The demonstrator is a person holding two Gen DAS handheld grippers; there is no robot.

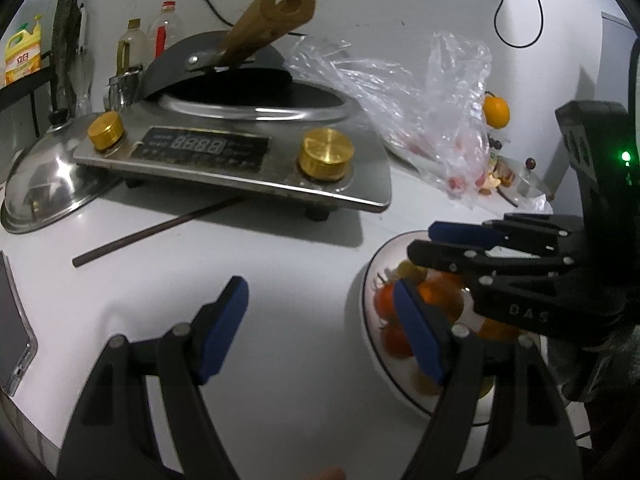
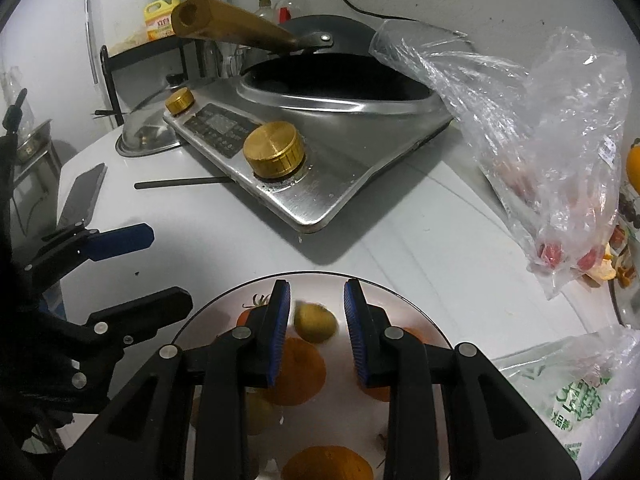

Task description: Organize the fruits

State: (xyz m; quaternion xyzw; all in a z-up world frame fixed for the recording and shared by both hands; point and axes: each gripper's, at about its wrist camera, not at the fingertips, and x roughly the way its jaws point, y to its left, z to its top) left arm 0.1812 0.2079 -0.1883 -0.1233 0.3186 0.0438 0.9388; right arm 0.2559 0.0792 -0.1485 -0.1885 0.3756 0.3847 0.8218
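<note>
Fruit gathered on the round white plate (image 2: 224, 296) with its thin dark rim, near the steel induction cooker (image 2: 340, 184).
Oranges (image 2: 296, 372), a small yellow-green fruit (image 2: 316, 322) and red tomatoes (image 1: 386, 300) lie on it; the right gripper (image 2: 316, 332) hovers above, pinched to its narrowest yet holding nothing; the left gripper (image 1: 316, 328) stands released beside the plate; more fruit likely waits in the clear plastic bag (image 2: 552, 168), so the next reach calls for wider jaws.

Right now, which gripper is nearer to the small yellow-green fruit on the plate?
Right. The right gripper hovers directly over the yellow-green fruit; the left gripper sits off beyond the plate rim, over the counter.
</note>
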